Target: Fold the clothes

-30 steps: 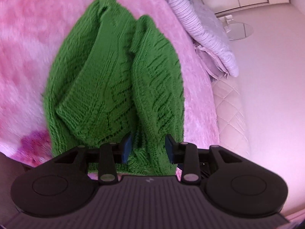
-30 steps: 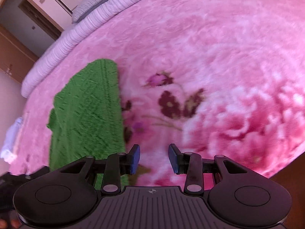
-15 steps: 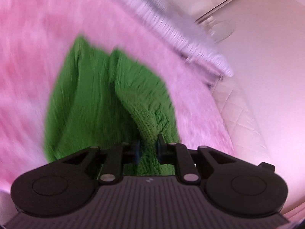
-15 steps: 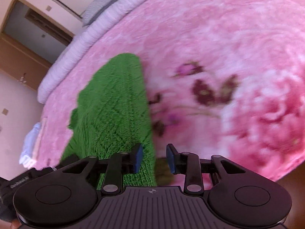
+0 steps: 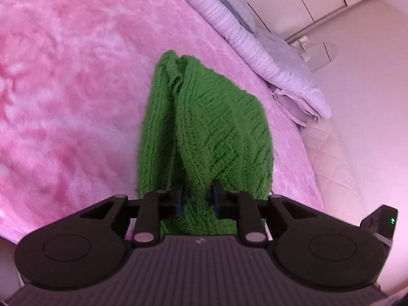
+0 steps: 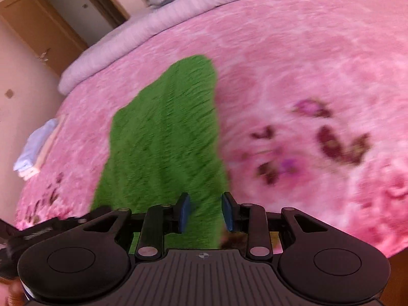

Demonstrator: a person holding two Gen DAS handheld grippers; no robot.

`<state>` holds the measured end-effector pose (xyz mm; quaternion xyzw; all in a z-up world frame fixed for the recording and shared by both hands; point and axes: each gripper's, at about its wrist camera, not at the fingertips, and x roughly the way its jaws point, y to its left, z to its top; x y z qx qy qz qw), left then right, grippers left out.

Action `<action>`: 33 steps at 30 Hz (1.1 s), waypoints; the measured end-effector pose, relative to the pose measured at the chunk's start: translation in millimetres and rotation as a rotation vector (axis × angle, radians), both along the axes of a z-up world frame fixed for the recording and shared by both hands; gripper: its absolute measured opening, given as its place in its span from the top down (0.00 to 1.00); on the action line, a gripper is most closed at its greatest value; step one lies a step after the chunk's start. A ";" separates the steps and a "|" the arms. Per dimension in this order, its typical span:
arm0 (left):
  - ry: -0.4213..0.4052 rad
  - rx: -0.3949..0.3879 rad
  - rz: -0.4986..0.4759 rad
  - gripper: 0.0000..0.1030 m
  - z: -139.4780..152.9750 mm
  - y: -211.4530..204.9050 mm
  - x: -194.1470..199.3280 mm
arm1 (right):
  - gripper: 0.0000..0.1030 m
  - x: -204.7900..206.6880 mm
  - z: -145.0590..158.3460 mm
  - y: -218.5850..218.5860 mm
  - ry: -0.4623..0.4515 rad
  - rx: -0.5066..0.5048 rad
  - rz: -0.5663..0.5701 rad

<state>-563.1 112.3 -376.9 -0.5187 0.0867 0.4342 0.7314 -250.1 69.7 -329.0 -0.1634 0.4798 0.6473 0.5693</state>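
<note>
2 grippers bear on 1 garment. Nearest, the left gripper point(image 5: 196, 200) is clenched on a bunched ridge of the green knit sweater point(image 5: 204, 132); the blue pads press into the knit from both sides, and fabric fills the gap between them. The right gripper point(image 6: 206, 213) has its fingers parted, with the near hem of the sweater lying between them; the view is blurred, and whether the pads touch the knit cannot be told.

From the left wrist view, the sweater runs away toward 12 o'clock as 2 raised lobes with a deep crease between them, the right lobe lifted and rounded. From the right wrist view, it reads as 1 long, flatter strip toward 11 o'clock. It rests on the pink floral blanket point(image 6: 318, 76), near the bed's edge.

Farther out lie a rolled pale quilt point(image 5: 229, 33) at 1 o'clock in the left view, a small stack of pale folded cloth point(image 6: 33, 153) at 9 o'clock in the right view, and wooden doors point(image 6: 43, 23) beyond.

Judgement: a fold is in hand, with 1 corner gripped. The next move likely requires the right fingers to close on the hem, so both corners travel together and the layers stay aligned.
</note>
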 end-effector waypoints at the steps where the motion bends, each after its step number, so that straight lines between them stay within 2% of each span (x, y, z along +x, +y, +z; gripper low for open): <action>1: 0.002 0.004 -0.001 0.83 2.5 3.7 -1.2 | 0.70 6.0 1.0 0.4 -0.012 -0.006 -0.011; 6: 0.015 0.023 -0.005 0.81 14.9 22.3 -7.3 | 0.70 30.2 6.2 22.1 -0.034 -0.040 -0.030; 9: 0.022 0.034 -0.007 0.79 22.3 33.5 -10.9 | 0.70 30.3 27.3 46.5 -0.080 0.014 0.001; 13: 0.032 0.047 -0.015 0.78 28.6 50.0 -12.2 | 0.70 22.6 41.4 79.7 -0.063 0.044 0.064; 21: 0.059 0.053 -0.057 0.74 19.8 92.4 6.2 | 0.70 8.5 24.7 147.5 -0.071 -0.024 0.259; 22: 0.062 0.053 -0.062 0.74 18.8 97.7 8.5 | 0.69 8.0 22.4 155.0 -0.066 -0.032 0.276; 26: 0.076 0.056 -0.083 0.74 14.4 118.9 17.8 | 0.69 29.6 7.6 156.9 0.086 -0.025 0.208; 28: 0.082 0.058 -0.093 0.76 12.2 129.5 22.4 | 0.69 35.6 0.2 160.0 0.130 -0.029 0.189; 29: 0.086 0.059 -0.099 0.81 11.1 134.9 24.7 | 0.69 32.6 -4.1 162.4 0.126 -0.034 0.197; 30: 0.089 0.059 -0.104 0.90 10.0 140.2 27.0 | 0.70 29.4 -7.2 164.5 0.121 -0.038 0.205; 31: 0.093 0.061 -0.109 0.91 9.1 145.3 29.2 | 0.70 25.1 -5.3 164.4 0.111 -0.034 0.216; 33: 0.119 0.136 -0.101 0.92 22.7 139.0 26.8 | 0.70 14.9 -4.6 164.4 0.091 -0.017 0.234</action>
